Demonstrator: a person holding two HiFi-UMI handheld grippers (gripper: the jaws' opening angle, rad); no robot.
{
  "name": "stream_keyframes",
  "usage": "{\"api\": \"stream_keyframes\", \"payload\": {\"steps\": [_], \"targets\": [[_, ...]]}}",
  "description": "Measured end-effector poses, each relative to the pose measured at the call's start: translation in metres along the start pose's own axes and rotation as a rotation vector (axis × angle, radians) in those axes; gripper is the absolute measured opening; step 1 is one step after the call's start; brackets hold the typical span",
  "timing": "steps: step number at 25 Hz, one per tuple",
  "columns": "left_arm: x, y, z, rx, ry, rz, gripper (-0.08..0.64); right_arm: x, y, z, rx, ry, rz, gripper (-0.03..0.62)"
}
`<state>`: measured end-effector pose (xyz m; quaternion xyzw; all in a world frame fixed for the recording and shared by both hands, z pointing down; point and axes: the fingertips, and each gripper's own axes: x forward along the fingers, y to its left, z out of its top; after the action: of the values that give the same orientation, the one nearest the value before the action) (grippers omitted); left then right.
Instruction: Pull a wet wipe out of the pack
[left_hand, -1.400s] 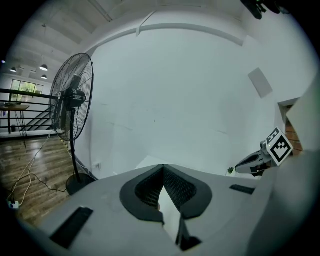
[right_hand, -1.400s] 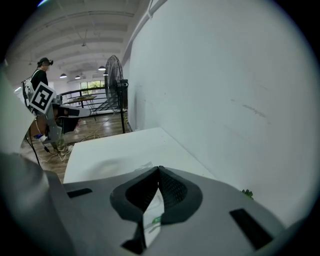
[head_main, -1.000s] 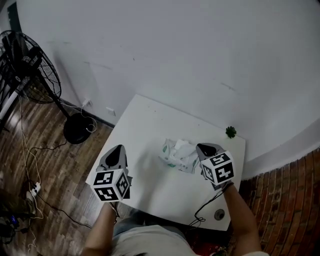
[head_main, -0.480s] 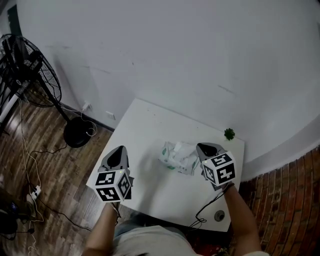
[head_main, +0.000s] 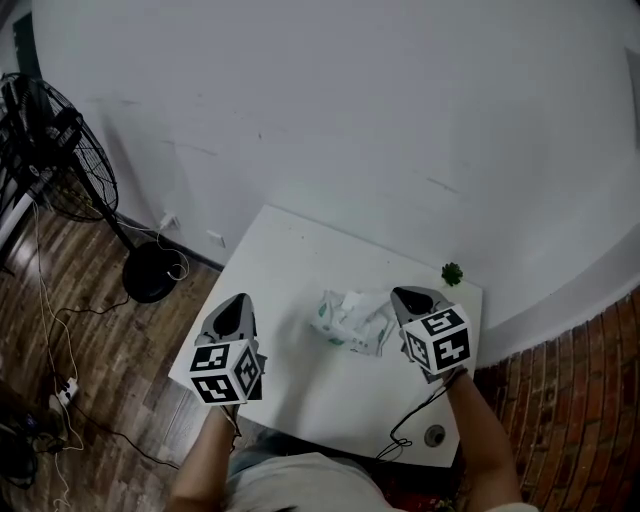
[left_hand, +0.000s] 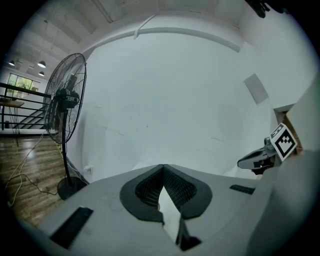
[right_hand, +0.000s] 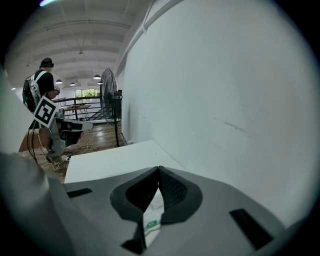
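Lying right of centre on the white worktop: wet wipe pack, crumpled wipe standing from its top; placed as a second ago. Right gripper, jaws closed tip to tip, empty, hovers at the pack's right end. Left gripper, likewise closed and empty, well apart to the left.

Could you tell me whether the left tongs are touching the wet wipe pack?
Apart. The head view shows a bare strip of white table between the left tongs and the wet wipe pack.
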<state>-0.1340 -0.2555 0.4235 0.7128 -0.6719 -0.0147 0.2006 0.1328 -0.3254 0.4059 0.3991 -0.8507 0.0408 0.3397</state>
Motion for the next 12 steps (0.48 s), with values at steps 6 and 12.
{"api": "stream_keyframes", "payload": {"steps": [6,12], "targets": [[0.002,-0.003,0.004,0.007,-0.004,-0.004,0.0,-0.008,-0.007,0.009,0.009,-0.026,-0.009,0.003],[0.001,-0.009,0.006,0.019,-0.004,-0.011,0.0,-0.019,-0.012,0.015,0.028,-0.066,-0.02,0.003]]}}
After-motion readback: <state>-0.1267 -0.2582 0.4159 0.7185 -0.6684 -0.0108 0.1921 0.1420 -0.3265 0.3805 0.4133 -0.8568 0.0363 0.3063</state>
